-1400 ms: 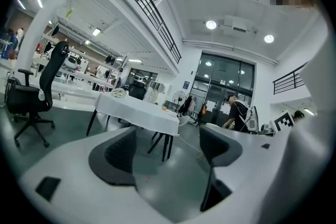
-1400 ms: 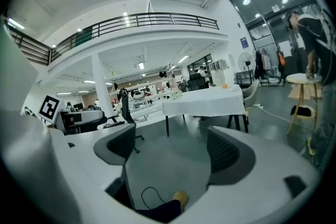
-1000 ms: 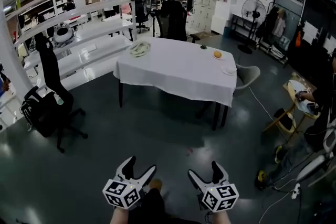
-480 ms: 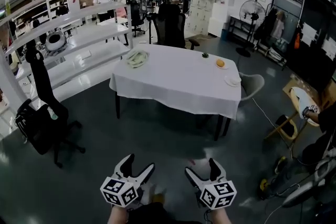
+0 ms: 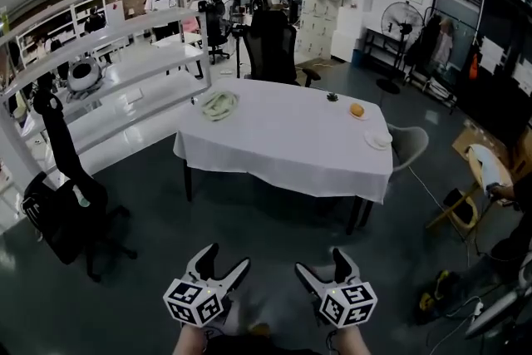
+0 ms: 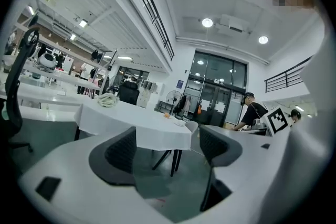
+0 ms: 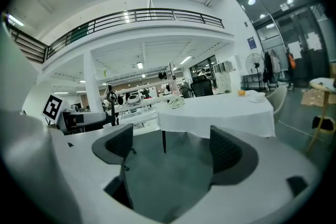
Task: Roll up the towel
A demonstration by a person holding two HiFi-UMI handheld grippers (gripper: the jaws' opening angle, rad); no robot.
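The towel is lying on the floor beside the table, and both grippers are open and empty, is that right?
Not quite. The towel lies on the table, near its far left corner, not on the floor; the head view shows it. The left gripper and right gripper are open and empty, as you said.

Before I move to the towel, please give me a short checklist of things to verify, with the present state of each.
1. Jaws of the left gripper apart, nothing between them: ok.
2. Jaws of the right gripper apart, nothing between them: ok.
3. The towel in sight, at the far left corner of the table: ok.
4. Towel within reach: not ok, open floor lies between.
5. Room to roll: ok, the orange and the dish sit at the right end.
6. Towel flat: not ok, bunched.
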